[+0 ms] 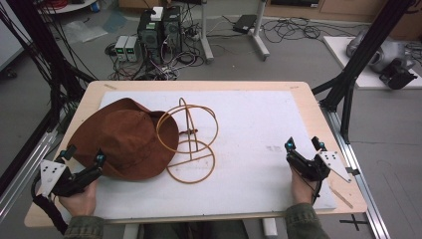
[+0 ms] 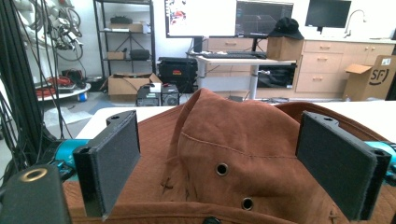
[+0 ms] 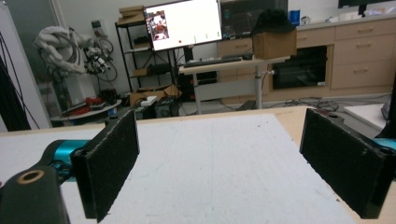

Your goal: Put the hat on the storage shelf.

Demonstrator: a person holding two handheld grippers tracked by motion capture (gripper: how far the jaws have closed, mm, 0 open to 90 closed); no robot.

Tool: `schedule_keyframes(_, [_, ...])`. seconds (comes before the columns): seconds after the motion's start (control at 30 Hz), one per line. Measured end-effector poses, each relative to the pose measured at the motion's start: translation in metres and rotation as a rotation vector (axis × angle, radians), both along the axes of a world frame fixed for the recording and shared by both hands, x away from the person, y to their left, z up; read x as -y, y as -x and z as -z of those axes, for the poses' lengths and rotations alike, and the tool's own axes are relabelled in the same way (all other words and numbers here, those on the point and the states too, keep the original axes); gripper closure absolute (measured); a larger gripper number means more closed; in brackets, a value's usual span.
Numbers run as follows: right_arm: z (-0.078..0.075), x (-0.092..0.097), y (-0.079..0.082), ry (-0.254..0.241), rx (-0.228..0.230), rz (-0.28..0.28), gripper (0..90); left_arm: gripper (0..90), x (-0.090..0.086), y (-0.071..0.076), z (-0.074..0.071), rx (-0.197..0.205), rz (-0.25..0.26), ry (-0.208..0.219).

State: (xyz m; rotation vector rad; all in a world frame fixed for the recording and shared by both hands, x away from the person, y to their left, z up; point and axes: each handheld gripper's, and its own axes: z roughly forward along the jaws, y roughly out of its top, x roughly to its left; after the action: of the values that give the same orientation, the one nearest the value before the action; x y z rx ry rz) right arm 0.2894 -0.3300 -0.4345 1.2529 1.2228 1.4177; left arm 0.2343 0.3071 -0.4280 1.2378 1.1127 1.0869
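The only writing that can be read is "SF" on a cardboard box (image 2: 379,74) on the floor at the far right of the left gripper view; the text on the monitor (image 3: 183,24) in the right gripper view is too small to read.

The left gripper (image 1: 83,155) sits at the table's near left corner, held in the left hand (image 1: 79,199), pointing forward and slightly right toward the hat (image 1: 127,137). Its jaws stand wide apart with nothing pressed between them; in the left gripper view the hat (image 2: 233,154) rises just ahead, between the two pads but apart from them.

The brown hat lies on the white mat (image 1: 259,129) at the left, its brim leaning against the wire stand (image 1: 191,142) just beside it.

The right gripper (image 1: 304,145) is near the table's right edge, well apart from the hat, held in the right hand (image 1: 300,188) and pointing forward. Its jaws are wide apart over bare mat (image 3: 215,158)
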Motion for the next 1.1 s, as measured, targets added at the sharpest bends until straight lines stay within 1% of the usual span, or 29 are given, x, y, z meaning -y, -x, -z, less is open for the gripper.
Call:
schedule_keyframes(0.03, [-0.001, 0.001, 0.000, 0.003, 0.003, 0.009, 11.0, 13.9, 0.000, 0.000, 0.000, 0.007, -0.005, -0.004])
schedule_keyframes(0.1, [-0.002, 0.002, 0.001, 0.000, 0.003, 0.011, 11.0, 14.0, 0.000, 0.001, -0.001, 0.034, -0.006, -0.003])
schedule_keyframes(0.13, [-0.002, 0.003, 0.002, 0.006, 0.008, 0.021, 11.0, 14.0, 0.001, 0.002, -0.002, 0.050, -0.011, -0.006])
schedule_keyframes(0.17, [-0.003, 0.003, 0.002, 0.000, 0.004, 0.022, 11.0, 14.0, 0.002, 0.003, -0.003, 0.061, -0.020, -0.023])
schedule_keyframes(0.2, [-0.003, 0.004, 0.002, 0.000, 0.005, 0.019, 11.0, 14.1, 0.003, 0.004, -0.004, 0.099, -0.017, -0.040])
schedule_keyframes(0.23, [-0.004, 0.004, 0.001, 0.000, 0.004, 0.023, 11.0, 14.2, 0.003, 0.004, -0.004, 0.099, -0.017, -0.040])
schedule_keyframes(0.27, [-0.004, 0.004, 0.001, 0.000, 0.005, 0.023, 11.0, 14.3, 0.005, 0.004, -0.005, 0.113, -0.020, -0.045])
schedule_keyframes(0.3, [-0.004, 0.004, 0.001, -0.002, 0.005, 0.022, 11.0, 14.3, 0.005, 0.004, -0.005, 0.115, -0.015, -0.049])
schedule_keyframes(0.33, [-0.004, 0.004, 0.002, -0.002, 0.001, 0.026, 11.0, 14.3, 0.007, 0.003, -0.005, 0.106, -0.008, -0.050])
schedule_keyframes(0.43, [-0.004, 0.003, 0.002, 0.023, 0.004, 0.028, 11.1, 14.7, 0.009, 0.000, -0.005, 0.057, 0.020, -0.026])
schedule_keyframes(0.47, [-0.004, 0.003, 0.002, 0.023, 0.004, 0.028, 11.1, 15.1, 0.009, 0.000, -0.005, 0.057, 0.020, -0.026])
schedule_keyframes(0.5, [-0.003, 0.004, 0.002, 0.021, -0.003, 0.025, 11.0, 15.1, 0.009, -0.002, -0.006, 0.023, 0.027, -0.031])
schedule_keyframes(0.53, [-0.003, 0.004, 0.002, 0.025, -0.003, 0.025, 11.1, 15.1, 0.009, -0.002, -0.006, 0.023, 0.027, -0.031])
schedule_keyframes(0.57, [-0.003, 0.005, 0.001, 0.028, -0.005, 0.024, 11.0, 15.1, 0.008, -0.004, -0.006, -0.009, 0.050, -0.019])
schedule_keyframes(0.6, [-0.002, 0.004, 0.002, 0.021, -0.015, 0.022, 11.1, 14.7, 0.007, -0.004, -0.006, -0.025, 0.060, -0.010])
schedule_keyframes(0.63, [-0.002, 0.004, 0.001, 0.029, -0.014, 0.020, 11.0, 14.5, 0.007, -0.004, -0.006, -0.025, 0.060, -0.010])
schedule_keyframes(0.67, [-0.002, 0.004, 0.001, 0.029, -0.020, 0.020, 11.1, 14.5, 0.006, -0.006, -0.007, -0.060, 0.087, 0.009])
schedule_keyframes(0.7, [-0.001, 0.004, 0.001, 0.027, -0.026, 0.016, 11.0, 14.6, 0.005, -0.008, -0.007, -0.078, 0.102, 0.017])
schedule_keyframes(0.73, [-0.001, 0.003, 0.000, 0.028, -0.029, 0.010, 11.1, 14.8, 0.005, -0.008, -0.007, -0.078, 0.102, 0.017])
schedule_keyframes(0.77, [-0.001, 0.003, -0.001, 0.028, -0.032, 0.006, 11.1, 15.1, 0.004, -0.009, -0.008, -0.104, 0.122, 0.020])
schedule_keyframes(0.83, [0.000, 0.002, -0.002, 0.030, -0.051, -0.011, 11.1, 16.6, 0.004, -0.009, -0.008, -0.102, 0.127, 0.020])
schedule_keyframes(0.87, [0.000, 0.001, -0.002, 0.034, -0.052, -0.011, 11.1, 16.6, 0.004, -0.009, -0.007, -0.087, 0.115, 0.011])
schedule_keyframes(0.93, [0.000, 0.001, -0.003, 0.032, -0.059, -0.018, 11.1, 16.6, 0.002, -0.009, -0.008, -0.082, 0.112, 0.012])
schedule_keyframes(1.0, [0.001, 0.001, -0.003, 0.037, -0.056, -0.016, 11.1, 16.6, 0.000, -0.010, -0.007, -0.097, 0.127, 0.018])
schedule_keyframes(1.07, [0.001, 0.001, -0.004, 0.032, -0.064, -0.018, 11.1, 17.0, -0.002, -0.014, -0.006, -0.127, 0.155, 0.026])
schedule_keyframes(1.1, [0.001, 0.001, -0.004, 0.032, -0.064, -0.018, 11.1, 17.1, -0.002, -0.014, -0.006, -0.127, 0.155, 0.026])
